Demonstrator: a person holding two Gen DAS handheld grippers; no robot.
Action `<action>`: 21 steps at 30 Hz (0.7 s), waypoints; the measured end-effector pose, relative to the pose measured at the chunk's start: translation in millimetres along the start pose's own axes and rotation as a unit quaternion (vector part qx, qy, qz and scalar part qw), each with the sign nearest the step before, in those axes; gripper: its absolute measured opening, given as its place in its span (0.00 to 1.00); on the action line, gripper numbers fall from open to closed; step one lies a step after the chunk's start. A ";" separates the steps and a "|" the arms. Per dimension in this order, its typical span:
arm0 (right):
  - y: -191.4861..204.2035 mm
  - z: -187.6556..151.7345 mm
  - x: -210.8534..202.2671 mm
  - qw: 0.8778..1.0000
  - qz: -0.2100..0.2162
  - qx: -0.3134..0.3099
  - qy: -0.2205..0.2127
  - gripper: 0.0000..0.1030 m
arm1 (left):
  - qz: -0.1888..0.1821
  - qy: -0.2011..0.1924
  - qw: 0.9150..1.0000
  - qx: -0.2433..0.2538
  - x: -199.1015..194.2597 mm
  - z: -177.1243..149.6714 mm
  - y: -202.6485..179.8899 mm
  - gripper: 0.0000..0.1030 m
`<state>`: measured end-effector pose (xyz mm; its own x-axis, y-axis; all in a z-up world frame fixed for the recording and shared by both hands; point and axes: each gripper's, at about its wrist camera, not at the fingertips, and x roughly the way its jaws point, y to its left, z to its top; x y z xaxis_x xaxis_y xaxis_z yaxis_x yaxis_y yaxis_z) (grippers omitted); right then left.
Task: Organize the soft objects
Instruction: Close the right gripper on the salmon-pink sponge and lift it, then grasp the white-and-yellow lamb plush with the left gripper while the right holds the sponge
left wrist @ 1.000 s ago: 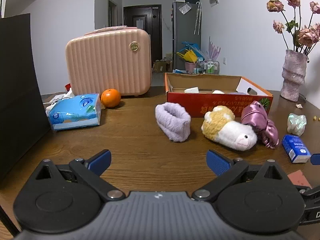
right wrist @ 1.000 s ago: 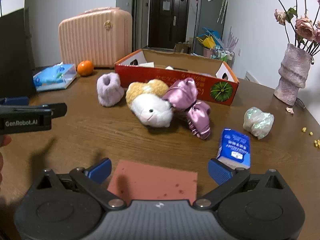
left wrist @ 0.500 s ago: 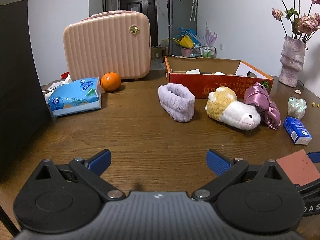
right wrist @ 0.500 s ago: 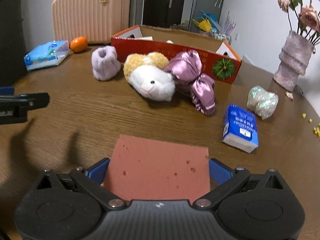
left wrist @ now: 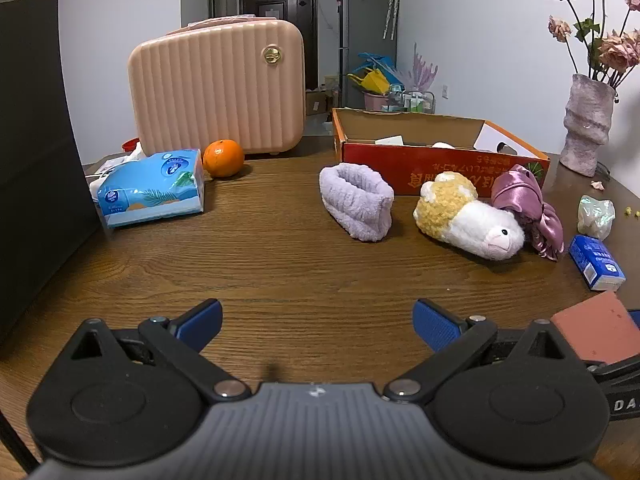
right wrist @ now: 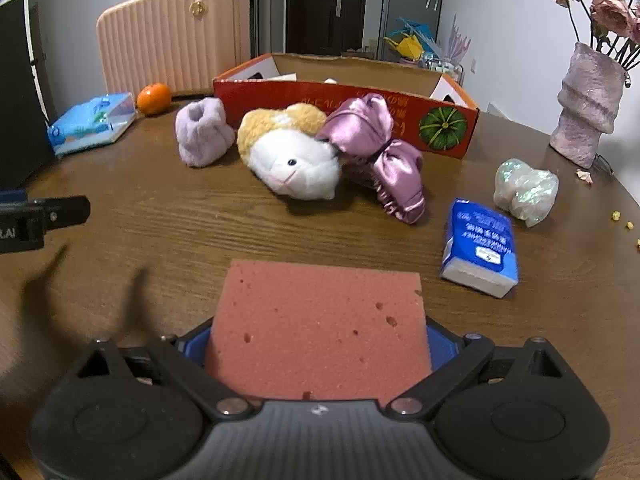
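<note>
The right tongs [right wrist: 318, 344] pinch a flat, porous pink sponge [right wrist: 320, 328] from both sides; a second ago they were spread around it and it lay on the wood-grain tabletop [right wrist: 180, 224]. The left tongs [left wrist: 316, 320] are spread, with nothing between them, over bare wood. Just right of the sponge lies a small blue tissue pack [right wrist: 480, 252] with white print too small to read, and beyond that a crinkly, pearly wad [right wrist: 524, 190]. Farther back, before the red cardboard box [right wrist: 348, 116], lie a fuzzy lilac band [right wrist: 202, 132], a woolly yellow-and-white plush animal [right wrist: 292, 152] and a shiny purple satin bonnet [right wrist: 380, 156] touching the plush. The box shows a green pumpkin picture and upside-down lettering. Left of the box are an orange [right wrist: 154, 98], a blue tissue pack [right wrist: 92, 122] and a ribbed pink case [right wrist: 172, 36].
</note>
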<state>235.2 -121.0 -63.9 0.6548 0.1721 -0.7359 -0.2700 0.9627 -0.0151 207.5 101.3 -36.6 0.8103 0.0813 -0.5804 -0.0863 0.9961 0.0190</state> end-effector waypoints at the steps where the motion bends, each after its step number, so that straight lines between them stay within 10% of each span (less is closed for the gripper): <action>1: -1.7 0.3 -1.4 1.000 0.000 0.001 -0.003 0.95 | 0.001 0.001 1.000 -0.001 0.5 0.3 -0.1 1.00; 21: -72.4 9.1 -12.9 0.999 -0.007 0.023 -0.045 0.95 | -0.005 0.005 1.000 0.013 9.1 20.9 -54.4 1.00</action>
<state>252.7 -191.0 -47.2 0.7191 0.1753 -0.6724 -0.2295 0.9733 0.0084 231.7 48.6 -25.8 0.8047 0.0712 -0.5894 -0.0637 0.9974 0.0335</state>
